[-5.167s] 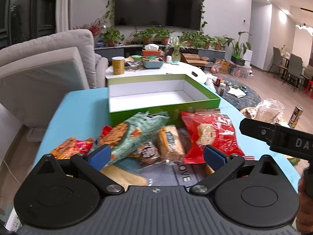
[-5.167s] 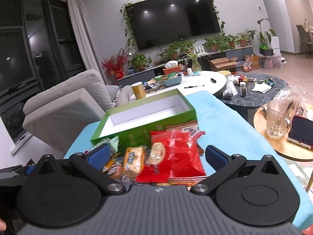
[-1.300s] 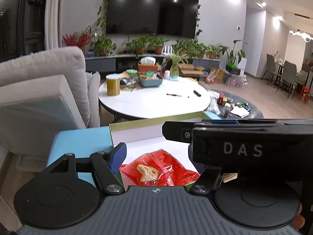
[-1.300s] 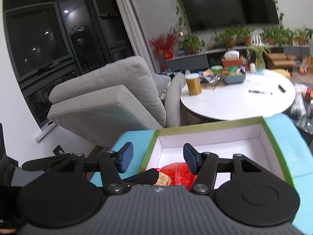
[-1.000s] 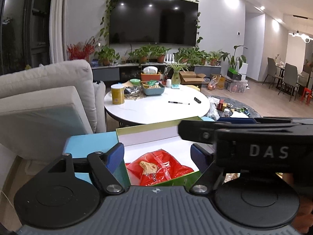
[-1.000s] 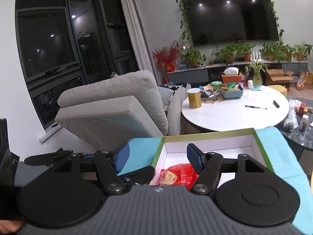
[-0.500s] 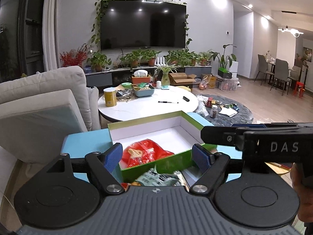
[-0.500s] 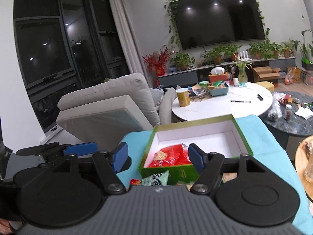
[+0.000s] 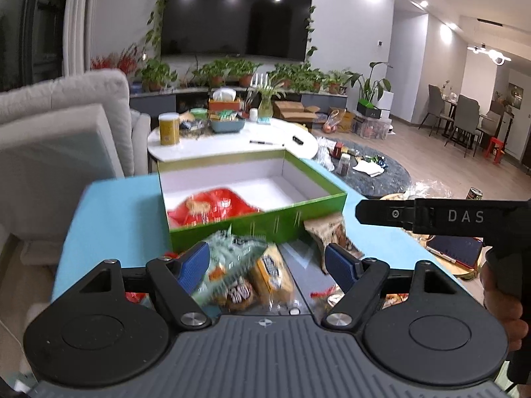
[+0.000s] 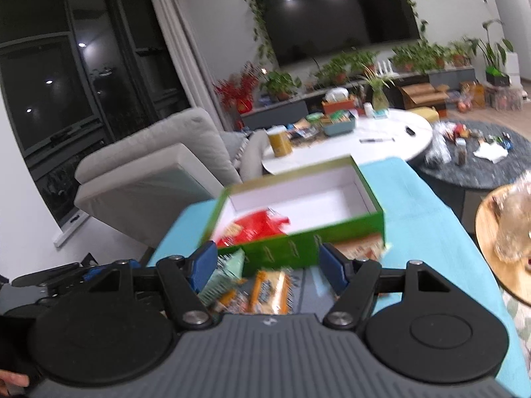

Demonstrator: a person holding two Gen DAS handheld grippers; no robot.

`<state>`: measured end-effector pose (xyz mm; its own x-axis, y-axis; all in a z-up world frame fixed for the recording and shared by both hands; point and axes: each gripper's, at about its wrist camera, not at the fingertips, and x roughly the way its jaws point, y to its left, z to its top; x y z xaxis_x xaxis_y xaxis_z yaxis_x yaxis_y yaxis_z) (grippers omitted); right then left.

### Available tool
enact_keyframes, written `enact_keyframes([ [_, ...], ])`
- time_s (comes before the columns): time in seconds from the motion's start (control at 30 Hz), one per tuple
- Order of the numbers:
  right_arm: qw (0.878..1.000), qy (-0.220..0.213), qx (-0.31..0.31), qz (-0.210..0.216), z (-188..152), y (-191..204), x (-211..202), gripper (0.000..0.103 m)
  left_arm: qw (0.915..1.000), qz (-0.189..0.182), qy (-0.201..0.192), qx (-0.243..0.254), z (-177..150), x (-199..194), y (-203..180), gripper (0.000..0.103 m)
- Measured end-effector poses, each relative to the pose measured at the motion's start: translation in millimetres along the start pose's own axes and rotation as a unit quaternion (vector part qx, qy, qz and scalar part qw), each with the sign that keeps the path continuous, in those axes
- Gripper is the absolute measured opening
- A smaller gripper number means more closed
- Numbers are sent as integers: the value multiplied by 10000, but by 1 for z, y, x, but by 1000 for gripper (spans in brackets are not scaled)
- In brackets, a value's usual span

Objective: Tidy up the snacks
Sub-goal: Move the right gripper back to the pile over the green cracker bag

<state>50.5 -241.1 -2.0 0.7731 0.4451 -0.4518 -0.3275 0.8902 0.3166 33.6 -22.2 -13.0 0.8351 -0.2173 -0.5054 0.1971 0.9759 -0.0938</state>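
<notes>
An open green box (image 9: 259, 222) with a white inside stands on the light blue table (image 9: 116, 215). A red snack packet (image 9: 212, 209) lies in its left end, also visible as the red packet (image 10: 255, 227) in the right wrist view. Loose snacks lie in front of the box: a pale green bag (image 9: 232, 248), a yellow packet (image 9: 272, 272) and a brown packet (image 9: 328, 232). My left gripper (image 9: 265, 260) hovers above them, its jaws closing, the pads touching nothing. My right gripper (image 10: 267, 260) is open and empty above the yellow packet (image 10: 268, 287).
A grey armchair (image 9: 66, 139) stands left of the table. Behind the box is a round white table (image 9: 232, 146) with a yellow can (image 9: 169, 129) and clutter. A low wooden side table (image 10: 491, 232) sits at the right.
Both grippers have drawn back and down from the box. The red packet stays inside it, and the loose snacks in front of the box have come into view.
</notes>
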Motion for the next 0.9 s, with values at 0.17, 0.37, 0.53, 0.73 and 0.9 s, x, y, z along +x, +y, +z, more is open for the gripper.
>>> enact_keyframes([
  [0.17,9993,293,219,48,-15,-11,15,79,9996,134,194,124,-12,11,3,70],
  [0.37,9986,495,80,176,-20,-1,30,79,9987,414,280,-76,-16,15,26,70],
  [0.53,9975,603,-127,343,-11,16,51,79,9974,617,274,-255,-17,9,44,69],
  [0.73,9942,777,-540,506,7,45,86,79,9936,831,407,-652,-26,12,76,69],
  [0.9,9892,1242,-699,340,5,55,118,79,9928,691,477,-859,-28,16,86,69],
])
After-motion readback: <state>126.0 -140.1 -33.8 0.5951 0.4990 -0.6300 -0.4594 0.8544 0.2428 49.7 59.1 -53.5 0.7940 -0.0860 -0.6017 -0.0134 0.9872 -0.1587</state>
